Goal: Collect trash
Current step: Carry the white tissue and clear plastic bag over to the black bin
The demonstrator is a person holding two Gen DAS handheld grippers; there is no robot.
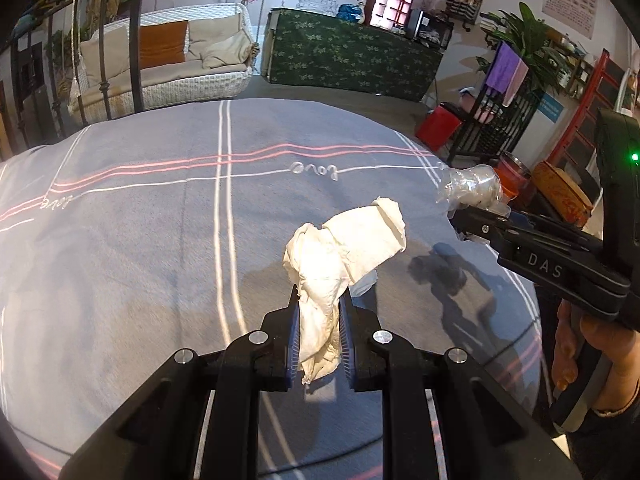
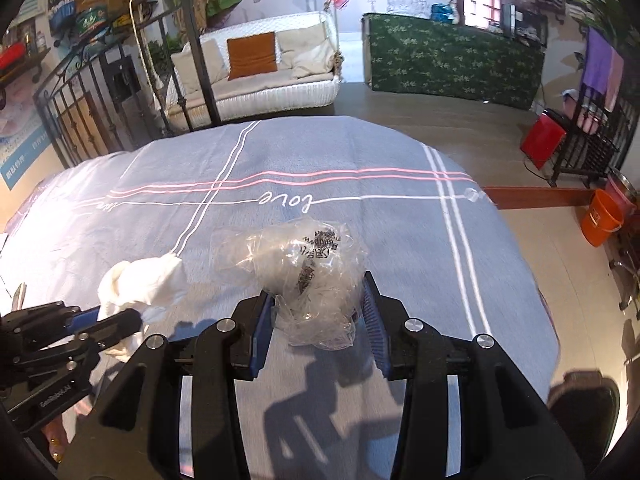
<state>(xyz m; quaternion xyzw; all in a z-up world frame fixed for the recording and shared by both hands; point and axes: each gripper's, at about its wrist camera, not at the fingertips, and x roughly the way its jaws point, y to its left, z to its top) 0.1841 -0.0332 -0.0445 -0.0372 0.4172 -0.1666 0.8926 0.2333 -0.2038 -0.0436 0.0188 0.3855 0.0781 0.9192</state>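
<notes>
Below me lies a grey-blue bedspread [image 1: 160, 248] crossed by white and pink stripes, with the word "love" stitched along one white line. Past its far edge I see a white wicker swing seat [image 2: 256, 92] hung on ropes, holding cream cushions and one orange cushion [image 2: 252, 56]. Beside the seat stands a counter draped in a green flowered cloth [image 2: 452, 68]. A black iron railing [image 2: 80, 120] runs along my left. Over to my right, on the floor, sit a red bin [image 2: 542, 142] and an orange bucket [image 2: 602, 218], well apart from the bed, with a purple towel [image 2: 598, 62] hanging on a dark rack behind them.
</notes>
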